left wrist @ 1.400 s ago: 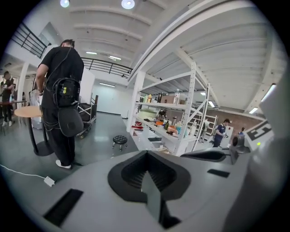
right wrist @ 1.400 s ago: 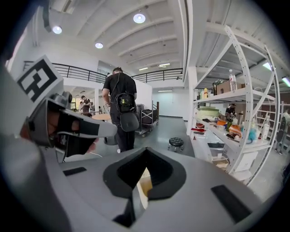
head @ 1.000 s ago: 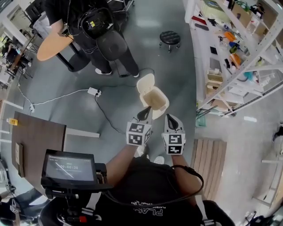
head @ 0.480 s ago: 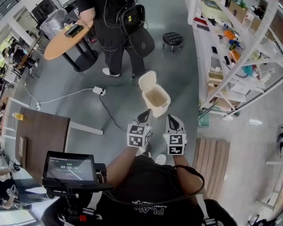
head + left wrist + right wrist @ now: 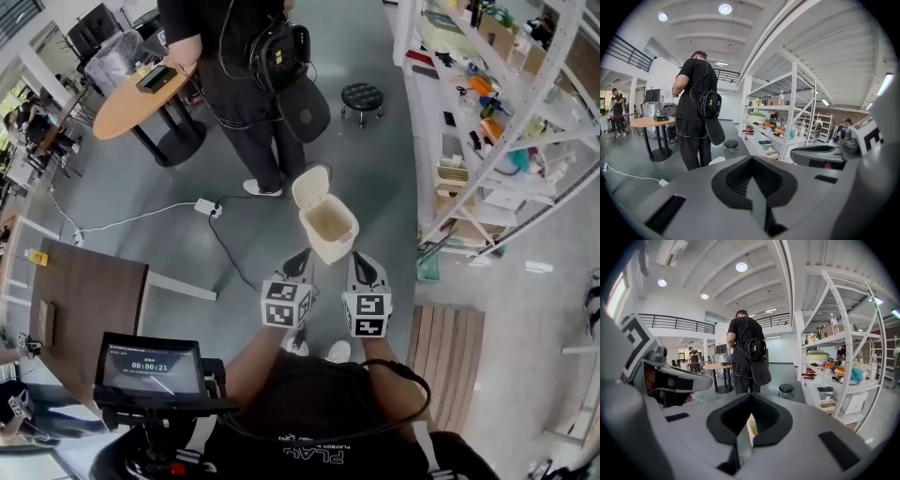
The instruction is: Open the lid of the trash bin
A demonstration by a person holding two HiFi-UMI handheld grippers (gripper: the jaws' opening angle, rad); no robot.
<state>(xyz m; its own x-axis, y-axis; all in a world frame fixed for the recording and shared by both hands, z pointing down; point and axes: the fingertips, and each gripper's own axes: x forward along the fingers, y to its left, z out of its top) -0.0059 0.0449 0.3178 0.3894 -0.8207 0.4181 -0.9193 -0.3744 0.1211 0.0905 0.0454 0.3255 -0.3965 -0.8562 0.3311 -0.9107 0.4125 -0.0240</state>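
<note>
where left tool [image 5: 304, 255] hovers, right tool [image 5: 361, 260] abreast

Person in black [image 5: 246, 84] stands well ahead of left tool [image 5: 302, 255]; power strip [image 5: 204, 205] on floor ahead-left. Black stool [image 5: 362, 95] well ahead of right tool [image 5: 364, 264]. Shelving rack [image 5: 487, 131] to its right, wooden pallet [image 5: 448, 349] right-rear. Round tabletop [image 5: 131, 105] far ahead-left.

one trash bin [image 5: 328, 225], two hand-held grippers [image 5: 298, 264] [image 5: 364, 269], one stool [image 5: 362, 95]
</note>
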